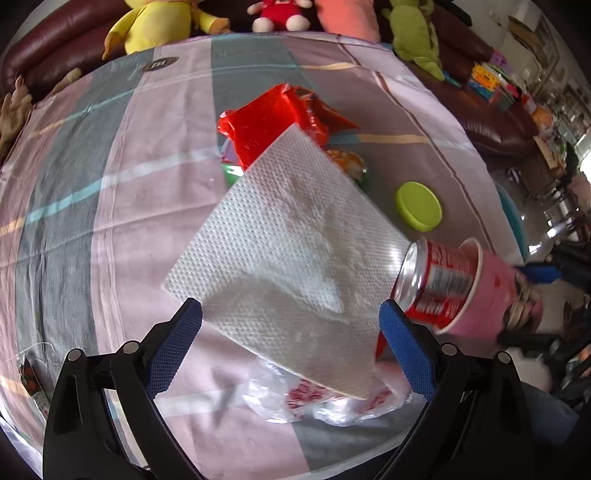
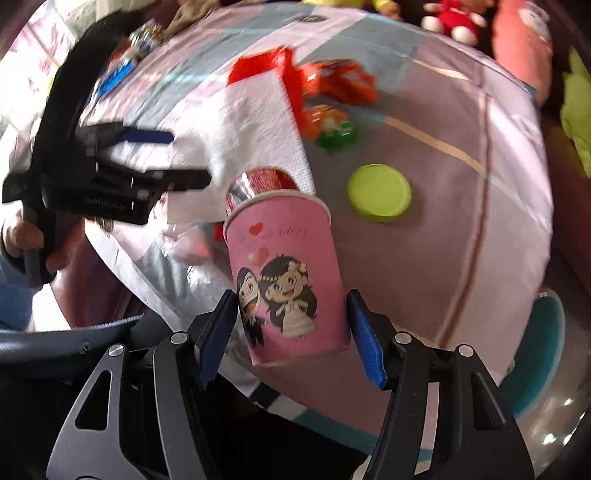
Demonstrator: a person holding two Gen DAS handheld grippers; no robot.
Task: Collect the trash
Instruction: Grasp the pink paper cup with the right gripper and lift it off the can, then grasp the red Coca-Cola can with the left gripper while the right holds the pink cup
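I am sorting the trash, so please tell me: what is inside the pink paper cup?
A red drink can sits inside the pink paper cup, its silver end sticking out past the rim. The cup wall hides the can's other end and anything below it.

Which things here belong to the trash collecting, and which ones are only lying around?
Belong to the job:
- pink paper cup with red can inside, between the right claw pads
- white paper towel
- red wrapper
- clear plastic bag
- green lid
- left claw, open

Just lying about:
- yellow plush toy
- red plush toy
- green plush toy
- striped tablecloth
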